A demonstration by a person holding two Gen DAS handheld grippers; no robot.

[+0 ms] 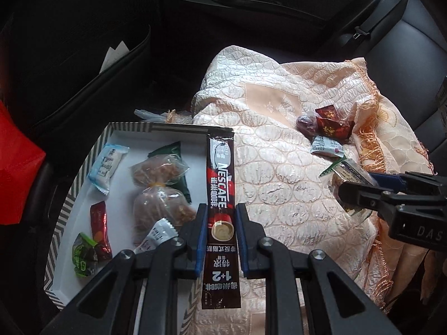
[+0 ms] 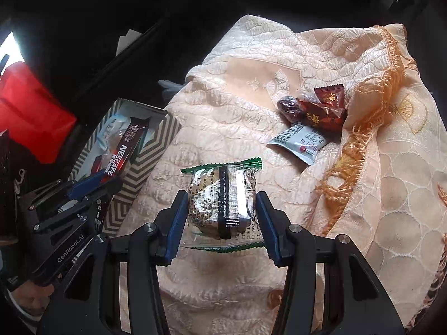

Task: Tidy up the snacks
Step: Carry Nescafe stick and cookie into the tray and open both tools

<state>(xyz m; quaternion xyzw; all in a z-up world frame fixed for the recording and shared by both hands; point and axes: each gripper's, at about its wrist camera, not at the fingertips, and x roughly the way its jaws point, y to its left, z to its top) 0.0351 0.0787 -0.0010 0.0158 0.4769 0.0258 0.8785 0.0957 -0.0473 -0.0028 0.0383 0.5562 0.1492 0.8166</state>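
Fingers (image 1: 201,234) of the left gripper (image 1: 218,234) pinch a light, floppy dark-brown coffee stick sachet (image 1: 220,195) mid-length; the right gripper (image 2: 222,220) clamps a crinkly, slippery green-edged clear-wrapped cake (image 2: 222,198) between its pads.

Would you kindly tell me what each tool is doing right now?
Left tool: shut on the Nescafe coffee stick.
Right tool: shut on the green-edged snack packet.

Coffee stick (image 1: 222,192): showing "NESCAFE" and "1+2", at 6 o'clock.
Right gripper (image 1: 354,192) body: bearing "DAS", at 3 o'clock.
Left gripper (image 2: 97,178) body: reading "GenRobot.AI", at 8 o'clock.
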